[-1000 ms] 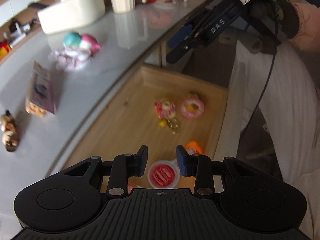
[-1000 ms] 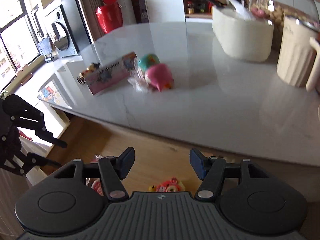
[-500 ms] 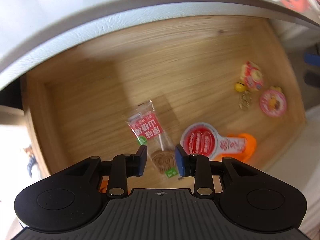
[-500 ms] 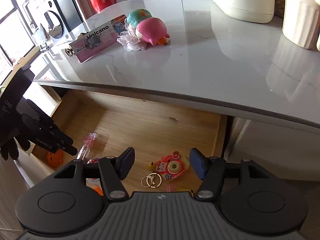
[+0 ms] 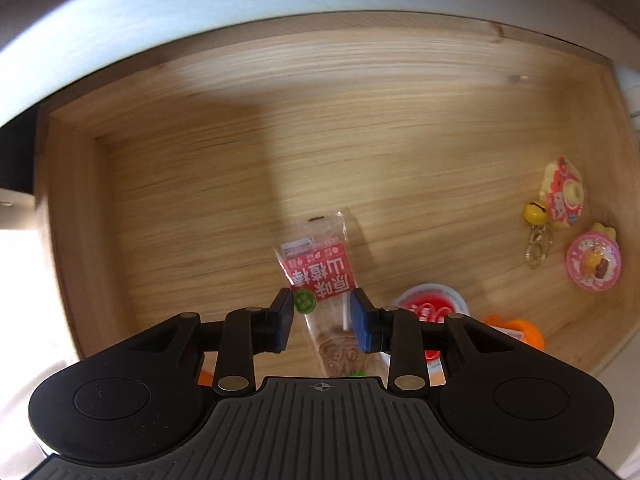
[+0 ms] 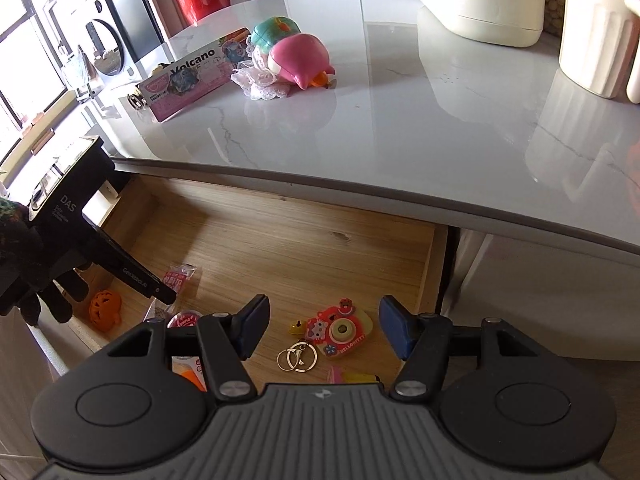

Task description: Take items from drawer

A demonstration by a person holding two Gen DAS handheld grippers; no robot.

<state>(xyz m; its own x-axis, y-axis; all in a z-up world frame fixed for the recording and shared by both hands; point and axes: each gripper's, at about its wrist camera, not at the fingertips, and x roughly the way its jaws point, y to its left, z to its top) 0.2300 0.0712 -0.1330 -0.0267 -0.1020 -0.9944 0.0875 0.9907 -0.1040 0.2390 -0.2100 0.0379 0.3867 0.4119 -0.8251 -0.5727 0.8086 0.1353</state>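
The wooden drawer [image 5: 200, 168] stands pulled out under the marble top. A clear lollipop packet with a red label [image 5: 320, 272] lies on its floor. My left gripper [image 5: 322, 320] is open just above it, and the packet's lower half shows between the two blue pads, untouched. In the right wrist view the left gripper [image 6: 124, 272] reaches into the drawer [image 6: 304, 248] from the left, over the packet [image 6: 180, 278]. My right gripper [image 6: 324, 330] hangs open above a red camera keychain [image 6: 340, 330] with gold rings [image 6: 296, 356].
Also in the drawer are a pink round charm [image 5: 594, 266], a red-and-white round pack [image 5: 434, 304] and an orange ball [image 6: 105, 308]. On the marble top [image 6: 440, 120] lie a pink plush toy [image 6: 300, 60], a Volcano box [image 6: 192, 76], a white container [image 6: 480, 12] and a cream jug [image 6: 592, 40].
My left gripper has dropped closer to the lollipop packet, which now sits between its pads. The right gripper has lowered slightly over the camera keychain. Both jaws keep their width.
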